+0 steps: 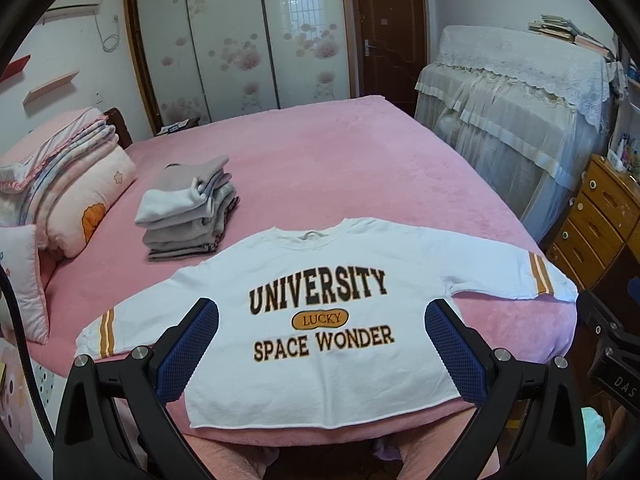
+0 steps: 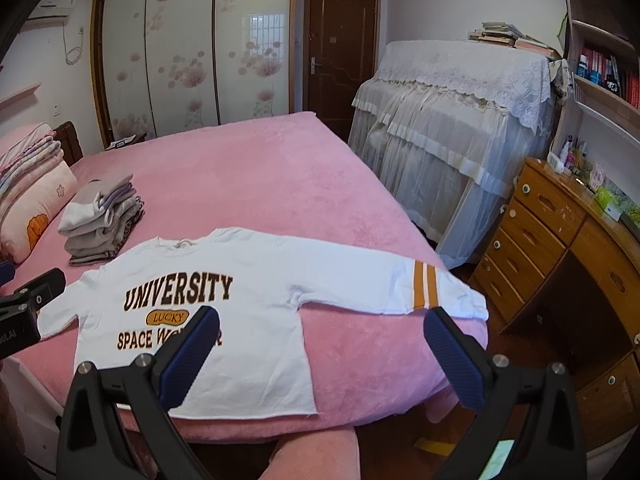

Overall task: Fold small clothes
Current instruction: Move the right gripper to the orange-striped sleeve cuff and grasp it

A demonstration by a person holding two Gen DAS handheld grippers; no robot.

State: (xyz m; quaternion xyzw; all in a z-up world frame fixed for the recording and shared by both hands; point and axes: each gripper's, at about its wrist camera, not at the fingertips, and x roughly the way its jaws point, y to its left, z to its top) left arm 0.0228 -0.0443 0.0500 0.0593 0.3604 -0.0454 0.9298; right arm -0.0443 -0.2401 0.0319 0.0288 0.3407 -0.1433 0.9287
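The white long-sleeved cotton sweatshirt point(image 1: 320, 320) lies flat, print up, on the pink bed point(image 1: 340, 168). Both grippers' jaws gape wide, empty. Best pinch each striped cuff squarely and fold the sleeves inward.

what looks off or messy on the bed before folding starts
Nothing much stands out. The white sweatshirt lies flat, print up, sleeves spread; its right cuff reaches the edge of the pink bed. The folded pile is slightly uneven. Both the left gripper and right gripper are open above it.

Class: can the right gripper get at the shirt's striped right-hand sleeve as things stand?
Probably yes. The right gripper is open, and the sleeve lies flat on the bed with nothing on it.
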